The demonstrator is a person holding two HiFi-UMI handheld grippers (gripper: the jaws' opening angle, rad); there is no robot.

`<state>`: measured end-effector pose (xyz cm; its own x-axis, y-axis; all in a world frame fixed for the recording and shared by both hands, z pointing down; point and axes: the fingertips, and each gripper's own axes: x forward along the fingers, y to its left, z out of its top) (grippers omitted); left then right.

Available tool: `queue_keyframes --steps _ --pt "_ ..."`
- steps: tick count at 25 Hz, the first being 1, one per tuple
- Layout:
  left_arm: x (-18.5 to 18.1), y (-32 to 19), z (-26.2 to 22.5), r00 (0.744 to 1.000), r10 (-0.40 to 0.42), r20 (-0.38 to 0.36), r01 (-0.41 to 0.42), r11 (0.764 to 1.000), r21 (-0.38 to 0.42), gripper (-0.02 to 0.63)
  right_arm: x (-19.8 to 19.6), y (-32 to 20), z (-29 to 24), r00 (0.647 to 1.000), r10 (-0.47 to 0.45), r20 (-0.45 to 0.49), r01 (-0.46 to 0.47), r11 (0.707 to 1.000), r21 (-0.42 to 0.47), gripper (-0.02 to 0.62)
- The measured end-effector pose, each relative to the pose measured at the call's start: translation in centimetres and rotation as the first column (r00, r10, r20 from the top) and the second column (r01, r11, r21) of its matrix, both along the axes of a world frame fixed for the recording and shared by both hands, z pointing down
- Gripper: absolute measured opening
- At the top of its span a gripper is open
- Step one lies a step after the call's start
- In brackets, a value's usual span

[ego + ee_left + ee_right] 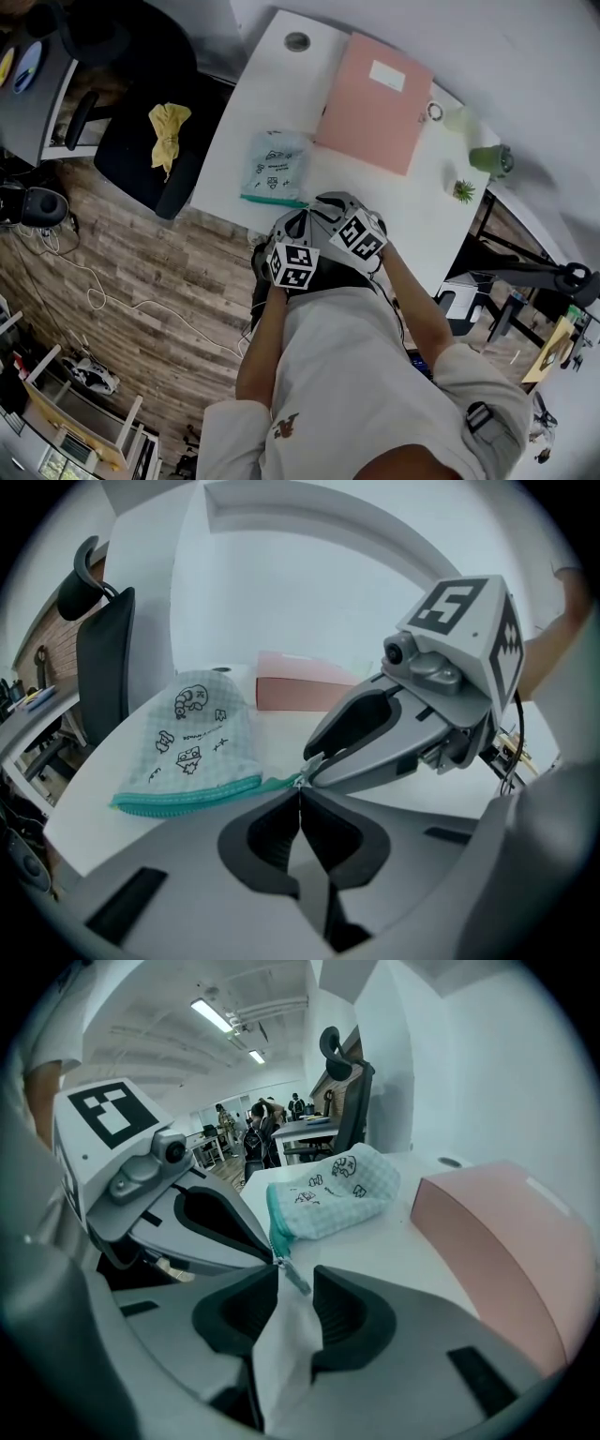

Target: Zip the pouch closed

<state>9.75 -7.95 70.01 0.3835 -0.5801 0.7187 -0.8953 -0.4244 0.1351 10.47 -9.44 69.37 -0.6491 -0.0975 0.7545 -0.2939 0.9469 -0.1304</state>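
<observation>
Left hand-held gripper [300, 799]: clenched, jaws pressed together at the near edge of the worktop [281, 94]. The tips sit right at the right end of the zip. I can make out no tape or fabric pinched between them.
Right hand-held gripper [293, 1288]: released, just right of the left one, with a plain gap between the jaws. The zip pull lies in that gap, and as far as I can see neither pad presses on it.
Zip pull [292, 1277]: a small grey tab parked at the right end of the zip, where both sets of my jaw tips meet.
Zip [187, 796]: a teal band along the pouch's near edge, running left from the pull. It reads as one flat strip with no gaping mouth anywhere along it. The teeth are too small for me to tell whether they are meshed.
Pouch [202, 733]: pale checked fabric with small drawings, lying flat on the near left part of the worktop, just beyond my jaws.
Done so far: I judge the zip closed along all of the length I can see, with the slider run to its right end.
Left to do: at most seating the slider fully home, then drawing both hand-held grippers clear of the pouch.
Pink folder [373, 101]: farther back and to the right, lying flat, well apart from the pouch's zip edge and not in the way.
</observation>
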Motion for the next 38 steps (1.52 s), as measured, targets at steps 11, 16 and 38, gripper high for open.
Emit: queue_keyframes --steps 11,16,38 --pt "-1.1 0.8 -0.3 0.997 0.070 -0.027 -0.070 0.998 -0.005 -0.002 -1.4 1.5 -0.1 0.998 -0.060 -0.016 0.060 0.998 -0.002 0.018" --pt "-1.5 0.9 -0.3 0.994 0.104 -0.023 -0.104 0.995 -0.007 -0.002 -1.6 1.6 0.0 1.000 -0.002 -0.013 0.002 1.000 -0.012 0.018" --pt "-4.6 0.4 -0.2 0.994 0.107 -0.019 -0.107 0.994 -0.015 -0.002 -1.3 1.2 0.3 0.992 0.115 -0.052 -0.115 0.993 -0.006 0.018"
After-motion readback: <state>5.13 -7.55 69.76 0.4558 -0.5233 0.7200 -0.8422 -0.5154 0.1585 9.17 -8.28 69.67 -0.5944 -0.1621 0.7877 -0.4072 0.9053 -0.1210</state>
